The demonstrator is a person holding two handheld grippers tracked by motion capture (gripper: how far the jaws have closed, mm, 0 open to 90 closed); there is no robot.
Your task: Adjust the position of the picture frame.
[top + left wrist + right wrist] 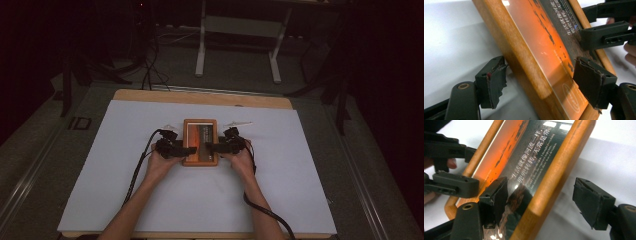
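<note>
Tabletop [125, 175] under a white sheet fills the high view, with bare room all around a wooden picture frame [200, 142] lying flat near its middle, well clear of every edge. The left gripper [186, 149] comes in at the frame's left edge and the right gripper [214, 147] at its right edge, both toward the near end.

Seen from the left gripper view, the left gripper [540, 83] is spread wide, its jaws straddling the frame's wooden rail [524, 60] without pressing it; one pad sits over the white sheet, the other over the glass. The right gripper [604, 25] shows at the far rail.

From the right gripper view, the right gripper [544, 202] also stands spread, astride the opposite rail [554, 175]. The frame holds an orange and dark print with white lettering under glossy glass.
</note>
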